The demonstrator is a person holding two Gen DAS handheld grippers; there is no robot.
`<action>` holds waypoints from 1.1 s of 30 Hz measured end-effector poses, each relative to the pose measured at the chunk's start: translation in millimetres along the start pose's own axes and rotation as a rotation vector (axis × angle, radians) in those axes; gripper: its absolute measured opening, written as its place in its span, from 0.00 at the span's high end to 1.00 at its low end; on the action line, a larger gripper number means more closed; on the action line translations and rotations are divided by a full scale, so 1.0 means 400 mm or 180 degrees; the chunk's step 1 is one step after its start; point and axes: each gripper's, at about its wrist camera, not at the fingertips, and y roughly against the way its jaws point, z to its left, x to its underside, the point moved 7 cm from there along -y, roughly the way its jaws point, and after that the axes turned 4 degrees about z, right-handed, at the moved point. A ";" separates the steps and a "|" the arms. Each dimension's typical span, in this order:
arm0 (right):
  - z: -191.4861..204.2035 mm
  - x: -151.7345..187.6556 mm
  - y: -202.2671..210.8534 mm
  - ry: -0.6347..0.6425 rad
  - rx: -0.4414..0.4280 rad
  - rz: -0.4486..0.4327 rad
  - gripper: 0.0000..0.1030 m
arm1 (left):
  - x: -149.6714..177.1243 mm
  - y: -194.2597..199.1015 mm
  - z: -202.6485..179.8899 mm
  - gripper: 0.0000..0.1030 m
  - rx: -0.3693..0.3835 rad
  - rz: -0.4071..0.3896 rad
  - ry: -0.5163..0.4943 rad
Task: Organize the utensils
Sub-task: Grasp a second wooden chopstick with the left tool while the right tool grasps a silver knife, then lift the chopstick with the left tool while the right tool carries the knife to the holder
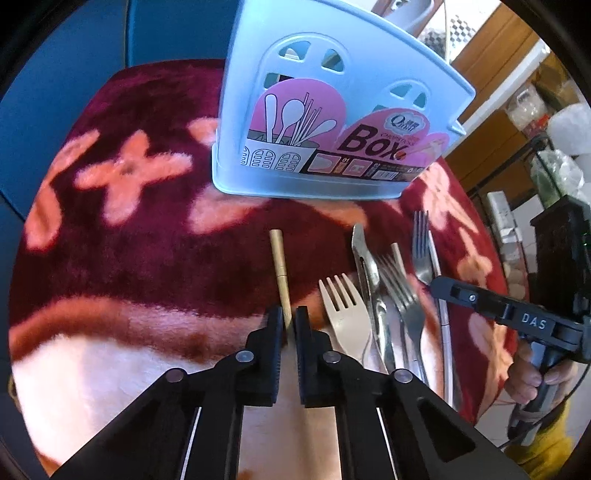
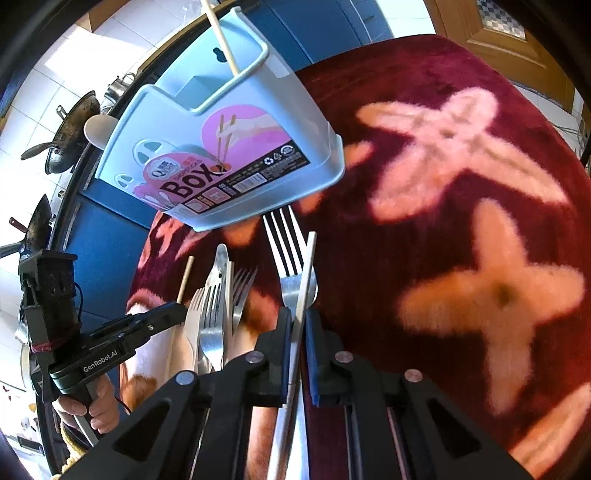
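A light blue utensil box (image 1: 332,122) with a pink label stands at the far side of a red flowered blanket (image 1: 129,240). My left gripper (image 1: 289,325) is shut on a tan chopstick (image 1: 279,269) that points toward the box. Beside it lie a beige fork (image 1: 345,317), a metal knife (image 1: 364,258) and metal forks (image 1: 400,291). My right gripper (image 2: 298,325) is shut on a white chopstick (image 2: 306,280) lying over a metal fork (image 2: 291,258). The box (image 2: 229,147) holds one chopstick (image 2: 223,37) and a white spoon (image 2: 98,129).
The right gripper (image 1: 436,286) shows at the right of the left wrist view. The left gripper (image 2: 173,312) shows at the left of the right wrist view. Blue cabinets (image 2: 110,240), woks (image 2: 70,140) and a wooden door (image 2: 498,33) lie beyond the blanket.
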 end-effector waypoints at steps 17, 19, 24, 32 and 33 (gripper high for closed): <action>0.088 0.006 0.157 0.0378 -0.0177 -0.0802 0.94 | 0.011 0.175 -0.021 0.96 0.0389 -0.0817 0.0108; 0.102 0.000 0.181 0.0438 -0.0156 -0.0919 0.94 | 0.004 0.199 -0.026 0.96 0.0425 -0.0931 0.0118; 0.144 -0.035 0.244 0.0589 -0.0111 -0.1231 0.94 | -0.034 0.275 -0.036 0.96 0.0390 -0.1286 0.0085; 0.185 -0.097 0.308 0.0720 -0.0042 -0.1502 0.94 | -0.119 0.354 -0.058 0.96 0.0358 -0.1656 0.0046; 0.189 -0.102 0.314 0.0736 -0.0028 -0.1527 0.94 | -0.136 0.369 -0.060 0.96 0.0360 -0.1717 0.0048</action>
